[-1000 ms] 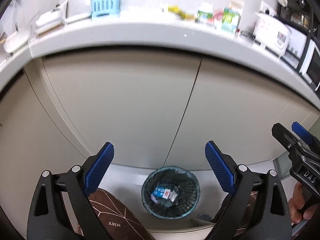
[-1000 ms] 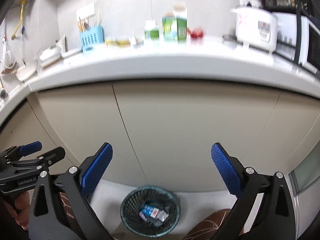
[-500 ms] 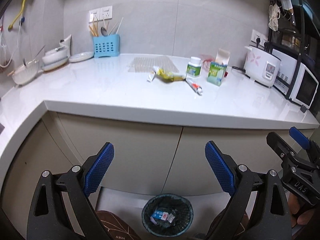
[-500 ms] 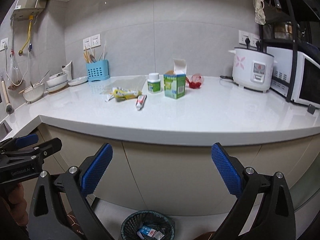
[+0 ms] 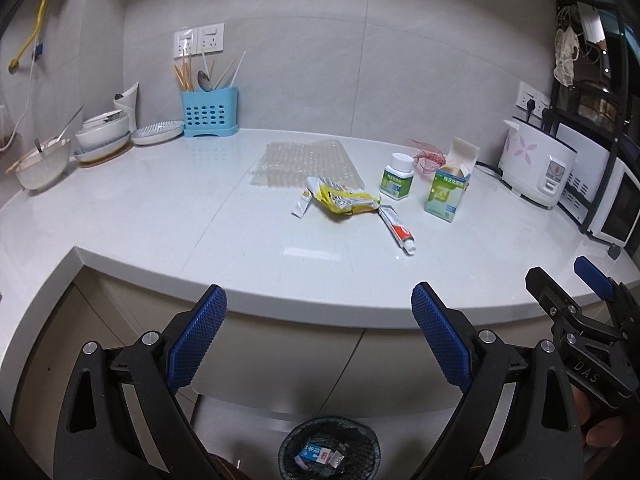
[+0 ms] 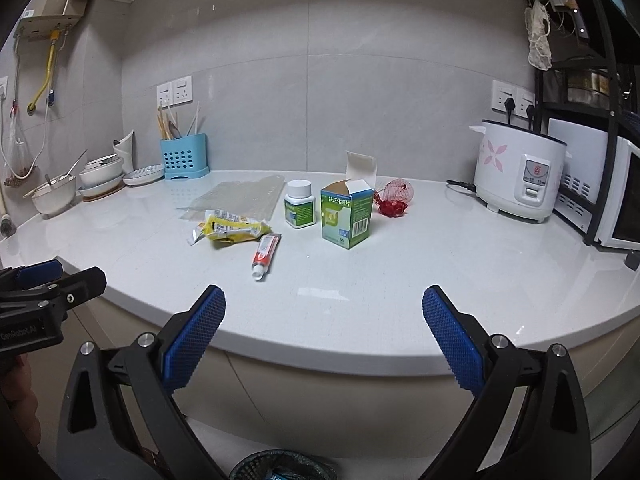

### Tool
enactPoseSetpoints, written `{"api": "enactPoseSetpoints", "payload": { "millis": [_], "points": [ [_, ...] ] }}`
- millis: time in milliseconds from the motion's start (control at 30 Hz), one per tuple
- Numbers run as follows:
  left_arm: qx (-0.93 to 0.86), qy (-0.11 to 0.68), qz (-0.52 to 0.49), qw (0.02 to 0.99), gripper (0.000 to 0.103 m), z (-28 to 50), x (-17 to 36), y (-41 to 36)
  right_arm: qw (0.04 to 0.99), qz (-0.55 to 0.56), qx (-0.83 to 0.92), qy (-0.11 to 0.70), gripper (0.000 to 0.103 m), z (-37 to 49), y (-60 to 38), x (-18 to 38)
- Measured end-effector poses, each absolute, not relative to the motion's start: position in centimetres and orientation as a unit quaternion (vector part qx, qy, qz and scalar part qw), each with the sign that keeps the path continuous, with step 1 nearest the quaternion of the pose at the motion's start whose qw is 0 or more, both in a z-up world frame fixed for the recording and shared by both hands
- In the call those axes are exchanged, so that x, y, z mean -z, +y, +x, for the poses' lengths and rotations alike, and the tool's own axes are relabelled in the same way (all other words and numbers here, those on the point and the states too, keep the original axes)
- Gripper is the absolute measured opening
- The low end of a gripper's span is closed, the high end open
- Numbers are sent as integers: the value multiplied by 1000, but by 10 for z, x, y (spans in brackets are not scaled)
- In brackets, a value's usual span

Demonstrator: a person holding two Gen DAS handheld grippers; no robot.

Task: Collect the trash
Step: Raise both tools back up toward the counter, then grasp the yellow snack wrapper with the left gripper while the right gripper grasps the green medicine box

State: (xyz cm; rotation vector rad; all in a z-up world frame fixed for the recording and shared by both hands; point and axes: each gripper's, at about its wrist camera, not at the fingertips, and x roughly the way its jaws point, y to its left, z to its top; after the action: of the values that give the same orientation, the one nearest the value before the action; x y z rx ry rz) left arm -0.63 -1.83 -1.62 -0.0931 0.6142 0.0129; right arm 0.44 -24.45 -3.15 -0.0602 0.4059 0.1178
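Both my tongs, left tongs point(image 5: 318, 322) and right tongs point(image 6: 324, 326), have risen from cabinet-front level to the surface point(image 5: 160, 208); both are spread and empty. The trash now lies ahead: yellow wrapper point(image 5: 344, 200), tube point(image 5: 396, 229), open box point(image 5: 446, 192). The bin point(image 5: 330, 454) sits below on the floor, already holding scraps. I judge the next pickup imminent.

Only partly seen in the right wrist view: trash bin point(image 6: 280, 466), cut by the bottom edge, contents mostly hidden. Too small to read: print on the scraps inside the trash bin point(image 5: 329, 454). Behind the yellow wrapper point(image 5: 346, 201), partly covered: bubble wrap point(image 5: 306, 162).
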Motion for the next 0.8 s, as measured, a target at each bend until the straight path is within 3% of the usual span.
{"api": "enactPoseSetpoints", "payload": {
  "millis": [800],
  "points": [
    [3, 371, -31, 928, 92, 168, 38, -32, 948, -13, -49, 313, 95, 183, -258, 30]
  ]
}}
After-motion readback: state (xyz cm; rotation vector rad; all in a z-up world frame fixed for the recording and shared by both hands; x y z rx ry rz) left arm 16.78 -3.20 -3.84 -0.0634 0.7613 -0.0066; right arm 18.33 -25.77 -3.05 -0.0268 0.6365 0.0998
